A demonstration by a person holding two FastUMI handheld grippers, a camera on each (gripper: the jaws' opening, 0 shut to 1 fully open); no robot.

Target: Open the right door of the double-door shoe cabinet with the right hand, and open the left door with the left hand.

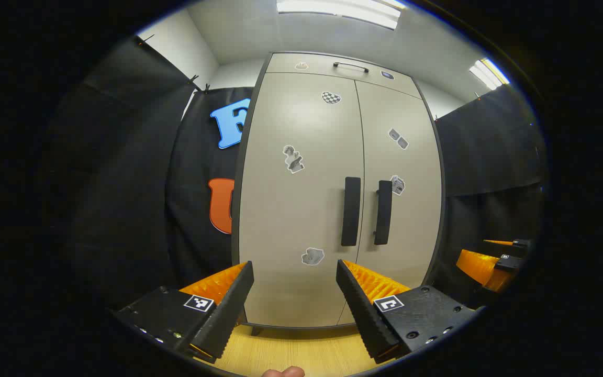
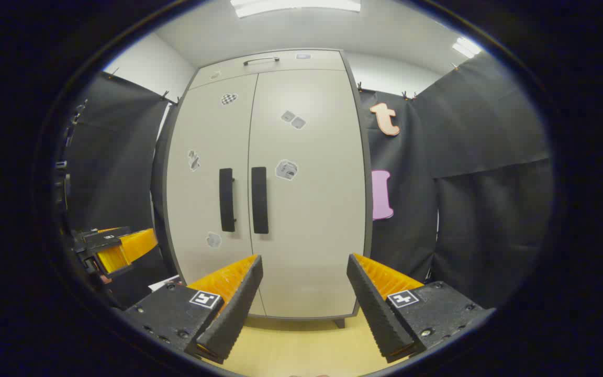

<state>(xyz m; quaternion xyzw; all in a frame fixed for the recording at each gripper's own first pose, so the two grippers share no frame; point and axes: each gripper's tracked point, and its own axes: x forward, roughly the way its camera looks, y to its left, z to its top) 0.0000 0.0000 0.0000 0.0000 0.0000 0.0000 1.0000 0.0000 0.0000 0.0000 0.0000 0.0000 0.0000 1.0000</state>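
both doors of the tall beige double-door shoe cabinet [image 1: 301, 209] are closed; left gripper [image 1: 295, 293] and right gripper [image 2: 304, 288] fingers spread apart, gripping nothing.

- I can't make out the small grey printed stickers [image 1: 293, 158] on the beige double-door shoe cabinet [image 1: 301, 209]: too small.
- Cabinet's left side sits behind black cloth.
- Fingertip [image 1: 283, 372] cut off at bottom edge, left gripper view.
- Right gripper [image 1: 492, 262] partly cut off at the rim there.

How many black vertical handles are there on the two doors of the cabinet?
2. The left black vertical bar handle sits on the left beige door by the centre seam; the right black vertical bar handle sits on the right beige door.
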